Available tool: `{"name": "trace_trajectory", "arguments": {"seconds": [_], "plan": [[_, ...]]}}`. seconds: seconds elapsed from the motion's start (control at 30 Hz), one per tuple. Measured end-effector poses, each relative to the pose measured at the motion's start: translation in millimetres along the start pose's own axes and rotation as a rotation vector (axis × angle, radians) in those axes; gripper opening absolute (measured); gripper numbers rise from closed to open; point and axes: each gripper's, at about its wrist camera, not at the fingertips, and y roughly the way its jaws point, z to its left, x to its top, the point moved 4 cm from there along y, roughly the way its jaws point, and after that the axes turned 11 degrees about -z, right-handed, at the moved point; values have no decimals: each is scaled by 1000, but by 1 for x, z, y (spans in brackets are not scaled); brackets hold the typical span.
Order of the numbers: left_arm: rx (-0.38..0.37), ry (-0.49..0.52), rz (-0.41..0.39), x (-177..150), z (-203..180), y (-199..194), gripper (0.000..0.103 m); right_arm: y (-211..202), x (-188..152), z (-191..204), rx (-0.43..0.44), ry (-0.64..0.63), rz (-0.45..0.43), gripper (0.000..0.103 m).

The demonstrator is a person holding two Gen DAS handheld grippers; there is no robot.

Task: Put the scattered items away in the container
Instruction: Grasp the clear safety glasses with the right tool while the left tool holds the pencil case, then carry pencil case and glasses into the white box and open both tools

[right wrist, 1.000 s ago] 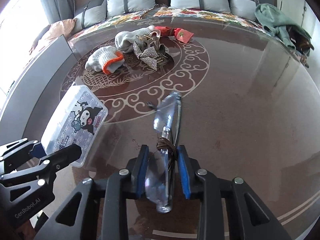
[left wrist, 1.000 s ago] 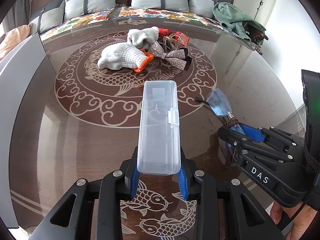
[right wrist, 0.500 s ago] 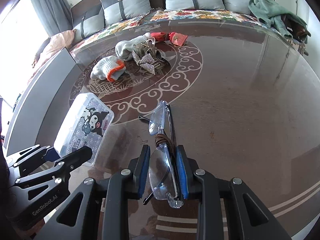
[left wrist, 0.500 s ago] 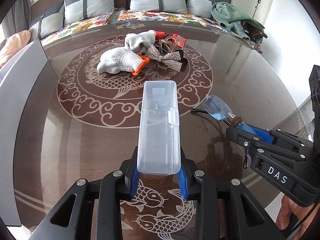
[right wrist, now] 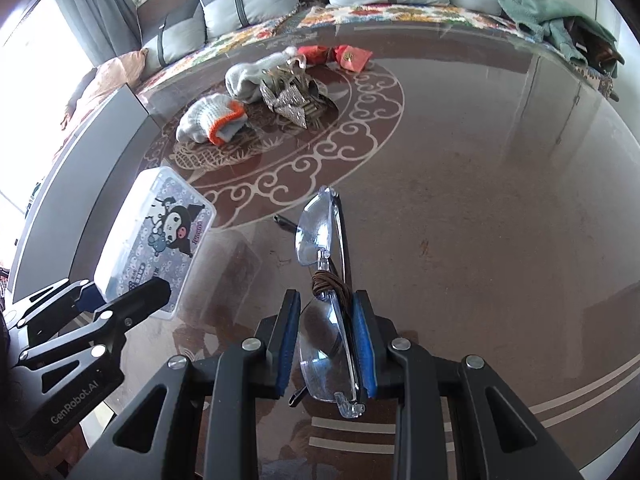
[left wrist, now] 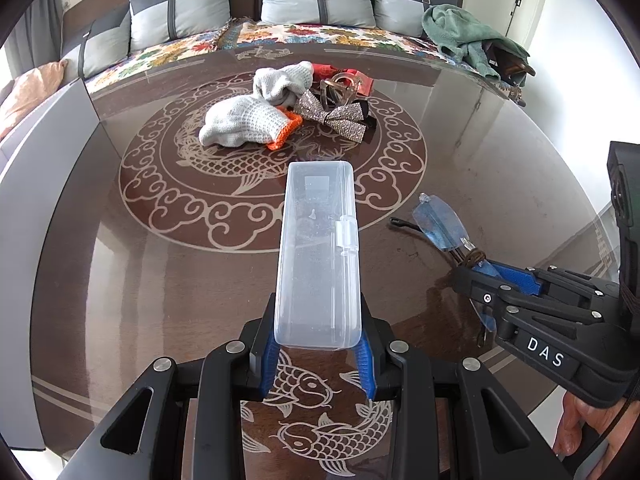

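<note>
My left gripper point(left wrist: 318, 356) is shut on a clear plastic case point(left wrist: 318, 248), closed, held above the table; in the right wrist view the case point(right wrist: 156, 236) shows a cartoon print, with the left gripper point(right wrist: 124, 300) at lower left. My right gripper point(right wrist: 326, 340) is shut on folded blue-tinted glasses point(right wrist: 324, 280), which stick out forward. In the left wrist view the glasses point(left wrist: 440, 224) and the right gripper point(left wrist: 496, 280) are to the right of the case.
At the far middle of the dark glass table point(left wrist: 480, 140) lie white knit gloves point(left wrist: 244, 124), a glittery bow point(left wrist: 336, 116), a hair claw point(left wrist: 340, 84) and red pouches point(right wrist: 352, 56). A cushioned bench point(left wrist: 320, 4) with green cloth point(left wrist: 460, 32) runs behind.
Both grippers have risen and pulled back a little from the table. The glasses have moved with the right gripper. Both grips are unchanged.
</note>
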Motion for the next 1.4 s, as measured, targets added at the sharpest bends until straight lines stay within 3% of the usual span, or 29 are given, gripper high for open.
{"name": "trace_trajectory", "arguments": {"seconds": [0.13,0.2,0.3,0.5,0.53,0.57,0.6,0.97,1.27,1.4], "plan": [[-3,-7,4,-1,2,1,32,3,1,-2,8,2,17,31],[-5,-9,9,-2,2,2,32,5,2,-2,5,-9,21,41],[-7,-9,16,-4,2,4,32,7,5,-1,1,-29,25,48],[-9,-12,27,-6,1,6,32,13,12,8,-37,-126,15,50],[-10,-12,28,-6,1,6,32,11,12,8,-38,-129,12,49],[-10,-13,26,-6,1,5,32,10,12,8,-40,-132,9,38],[-10,-14,24,-6,2,5,32,8,12,8,-42,-136,6,17],[-76,-76,-24,-1,11,-29,32,-31,21,17,5,-90,-85,17],[-71,-157,-15,-18,42,-43,32,-33,5,52,62,-91,-59,17],[-69,-193,-51,-20,61,-63,32,-33,0,75,91,-110,-46,17]]}}
